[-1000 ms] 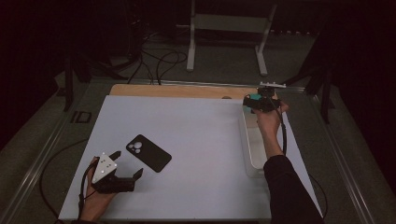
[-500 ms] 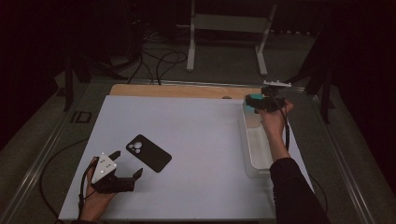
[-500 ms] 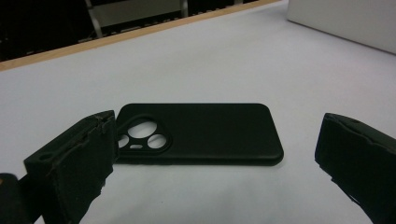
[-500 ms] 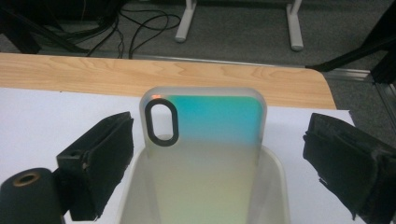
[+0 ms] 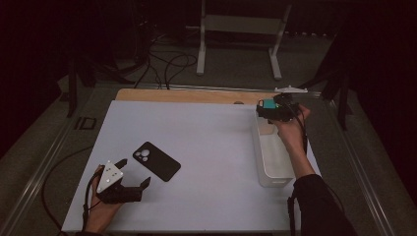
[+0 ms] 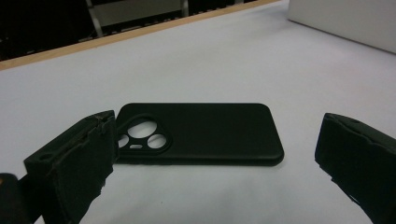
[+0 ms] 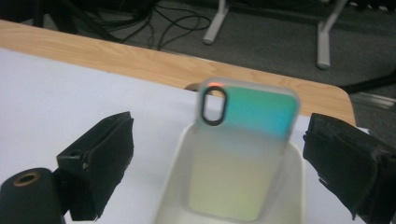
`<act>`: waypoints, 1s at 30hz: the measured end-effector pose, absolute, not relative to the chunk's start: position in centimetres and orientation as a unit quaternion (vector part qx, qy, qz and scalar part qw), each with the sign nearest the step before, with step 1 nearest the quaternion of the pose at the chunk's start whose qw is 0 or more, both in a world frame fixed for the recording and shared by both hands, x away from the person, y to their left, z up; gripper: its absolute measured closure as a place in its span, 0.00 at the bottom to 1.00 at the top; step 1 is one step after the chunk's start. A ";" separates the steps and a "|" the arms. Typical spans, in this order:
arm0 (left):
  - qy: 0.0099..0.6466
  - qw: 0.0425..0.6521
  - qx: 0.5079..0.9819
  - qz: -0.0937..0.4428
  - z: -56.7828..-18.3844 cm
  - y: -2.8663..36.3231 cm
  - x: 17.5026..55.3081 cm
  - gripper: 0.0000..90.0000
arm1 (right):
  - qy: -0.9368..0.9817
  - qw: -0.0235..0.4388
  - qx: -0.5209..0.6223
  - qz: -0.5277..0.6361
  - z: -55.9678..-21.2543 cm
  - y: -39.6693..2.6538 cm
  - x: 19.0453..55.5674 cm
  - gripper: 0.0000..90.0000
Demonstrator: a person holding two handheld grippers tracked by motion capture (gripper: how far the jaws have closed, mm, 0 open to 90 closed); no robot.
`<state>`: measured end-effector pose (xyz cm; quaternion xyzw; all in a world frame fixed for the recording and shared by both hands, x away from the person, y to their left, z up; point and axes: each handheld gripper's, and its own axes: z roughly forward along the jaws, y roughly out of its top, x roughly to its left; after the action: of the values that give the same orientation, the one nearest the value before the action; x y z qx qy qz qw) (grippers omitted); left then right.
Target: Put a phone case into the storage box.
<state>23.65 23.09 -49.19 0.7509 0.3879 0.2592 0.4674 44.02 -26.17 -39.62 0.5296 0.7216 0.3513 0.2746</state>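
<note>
A black phone case lies flat on the white table, camera cut-outs up. My left gripper sits open just in front of it at the near left. In the left gripper view the black case lies between and just beyond the spread jaws of that gripper. My right gripper hovers over the far end of a white bin. In the right gripper view an iridescent phone case leans upright against the bin's far wall, with this gripper's jaws open wide and apart from it.
The white mat ends at a wooden strip along the far edge. Beyond it are cables and a metal stand on the floor. Metal rails run along the table's sides.
The right hand and its gripper have shifted slightly over the far end of the bin. The left gripper and the black case have stayed put.
</note>
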 end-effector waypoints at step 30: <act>0.391 0.467 0.749 0.261 -49.1 23.1 23.5 0.00 | 0.747 0.239 0.430 0.448 -39.7 -22.9 35.5 0.10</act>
<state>23.52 23.12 -49.14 0.7495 0.3906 0.2606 0.4667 35.51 -22.90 -39.75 0.4296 0.7469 0.4479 0.2387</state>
